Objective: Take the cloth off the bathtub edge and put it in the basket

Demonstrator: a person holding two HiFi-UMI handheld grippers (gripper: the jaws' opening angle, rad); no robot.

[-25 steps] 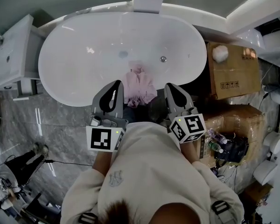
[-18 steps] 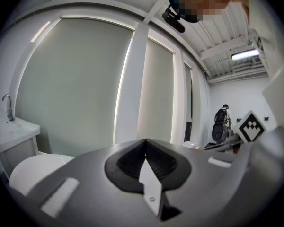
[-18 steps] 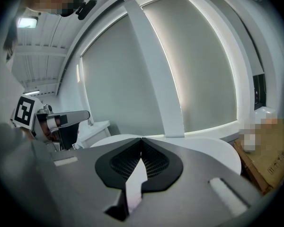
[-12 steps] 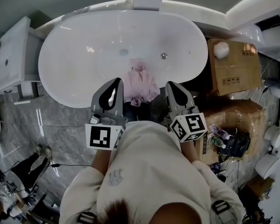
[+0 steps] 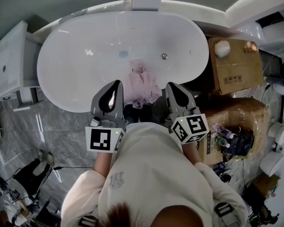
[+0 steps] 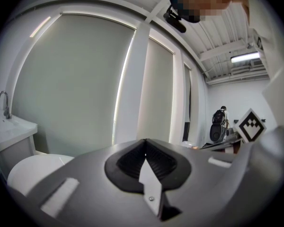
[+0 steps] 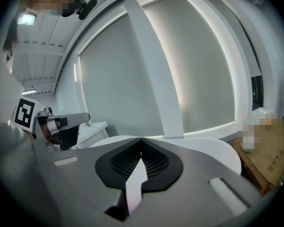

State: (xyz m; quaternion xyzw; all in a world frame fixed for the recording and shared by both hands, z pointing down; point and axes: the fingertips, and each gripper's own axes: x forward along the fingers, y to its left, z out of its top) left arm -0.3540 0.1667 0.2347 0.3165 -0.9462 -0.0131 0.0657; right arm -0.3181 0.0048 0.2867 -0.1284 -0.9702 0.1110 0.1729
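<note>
A pink cloth (image 5: pixel 141 85) hangs crumpled over the near rim of the white oval bathtub (image 5: pixel 80 74). My left gripper (image 5: pixel 117 84) is just left of the cloth and my right gripper (image 5: pixel 172 87) just right of it, both pointing toward the tub. Neither touches the cloth. In the left gripper view the left gripper (image 6: pixel 145 141) is shut and empty, with the tub's rim (image 6: pixel 31 168) beyond it. In the right gripper view the right gripper (image 7: pixel 141 139) is also shut and empty. A dark shape (image 5: pixel 132 111) sits below the cloth; I cannot tell what it is.
Cardboard boxes (image 5: pixel 236 72) stand right of the tub, one with a white ball (image 5: pixel 222 48) on top. Bottles (image 5: pixel 221 137) and dark gear lie by the lower box. A white vanity (image 5: pixel 9 56) is at left. A bystander's legs (image 5: pixel 31 176) are at lower left.
Both grippers stay shut on either side of the cloth, barely shifted. The bystander at lower left has moved downward in the view.
</note>
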